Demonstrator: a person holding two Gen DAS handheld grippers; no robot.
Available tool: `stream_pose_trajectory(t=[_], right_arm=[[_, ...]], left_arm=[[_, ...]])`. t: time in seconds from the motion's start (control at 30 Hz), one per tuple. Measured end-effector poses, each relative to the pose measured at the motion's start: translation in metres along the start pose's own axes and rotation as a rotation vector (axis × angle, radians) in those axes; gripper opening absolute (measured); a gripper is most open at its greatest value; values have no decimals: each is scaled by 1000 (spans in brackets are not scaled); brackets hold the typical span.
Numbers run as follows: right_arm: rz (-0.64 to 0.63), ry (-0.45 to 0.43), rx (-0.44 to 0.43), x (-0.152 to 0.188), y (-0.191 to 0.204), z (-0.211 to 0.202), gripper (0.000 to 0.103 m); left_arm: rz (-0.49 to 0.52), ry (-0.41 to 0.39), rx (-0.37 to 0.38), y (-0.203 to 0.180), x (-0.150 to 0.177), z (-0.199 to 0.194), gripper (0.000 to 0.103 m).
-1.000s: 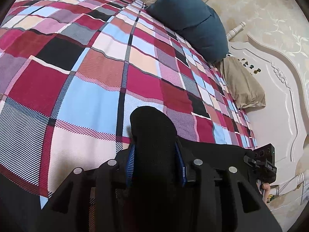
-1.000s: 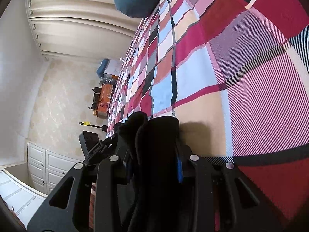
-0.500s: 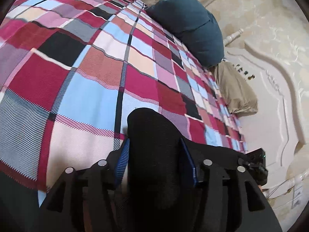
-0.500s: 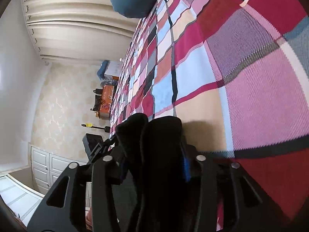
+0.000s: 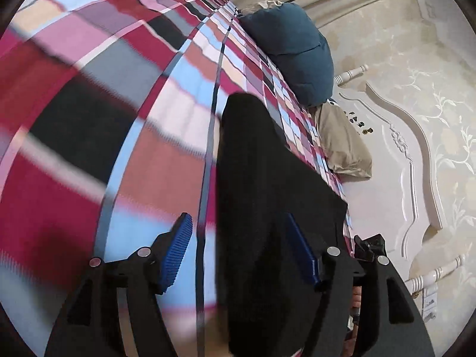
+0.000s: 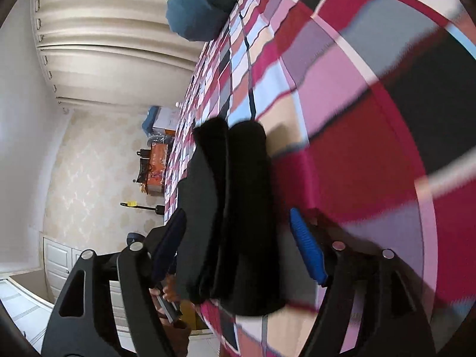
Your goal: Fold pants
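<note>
The black pants (image 5: 255,196) lie folded in a thick bundle on the plaid bedspread (image 5: 98,125). My left gripper (image 5: 241,253) is open, its blue pads wide apart on either side of the bundle's end. In the right wrist view the same black pants (image 6: 235,214) show as stacked folds on the bedspread (image 6: 372,136). My right gripper (image 6: 238,247) is also open, with a blue pad (image 6: 306,247) standing clear of the cloth on the right.
A dark teal pillow (image 5: 294,50) and a beige pillow (image 5: 342,145) lie at the head of the bed by the cream headboard (image 5: 410,160). Curtains (image 6: 104,38) and an orange box (image 6: 157,166) stand beyond the bed's far side.
Both grippers were shut on the black pants and have now opened and pulled back. The bundle rests on the bed. Both views are blurred by motion.
</note>
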State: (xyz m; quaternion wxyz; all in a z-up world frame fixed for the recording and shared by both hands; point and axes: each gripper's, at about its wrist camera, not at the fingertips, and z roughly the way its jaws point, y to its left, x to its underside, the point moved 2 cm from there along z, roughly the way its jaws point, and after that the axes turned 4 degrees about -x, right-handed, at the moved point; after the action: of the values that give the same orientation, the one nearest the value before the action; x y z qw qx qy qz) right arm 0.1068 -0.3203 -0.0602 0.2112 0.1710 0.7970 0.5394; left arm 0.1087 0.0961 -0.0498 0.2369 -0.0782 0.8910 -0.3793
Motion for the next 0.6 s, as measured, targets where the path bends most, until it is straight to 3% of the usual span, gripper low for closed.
stream_pose_trajectory(t=[0.07,0.23,0.47,0.6], right_arm=[[3,-5,-6,14,1,-5,76],[-1,-4,-23,39,5,-6,78],[-23,9,0,47,10,4,81],[-51,27,21,45,11,6,77]], left_arm=[[-26,-16,12,1,12,-10,70],[-74,-3,58,-2,41,-17,72],[-47,11,75,-23,60,0,73],[-21,-8,39,-30,64,5,73]])
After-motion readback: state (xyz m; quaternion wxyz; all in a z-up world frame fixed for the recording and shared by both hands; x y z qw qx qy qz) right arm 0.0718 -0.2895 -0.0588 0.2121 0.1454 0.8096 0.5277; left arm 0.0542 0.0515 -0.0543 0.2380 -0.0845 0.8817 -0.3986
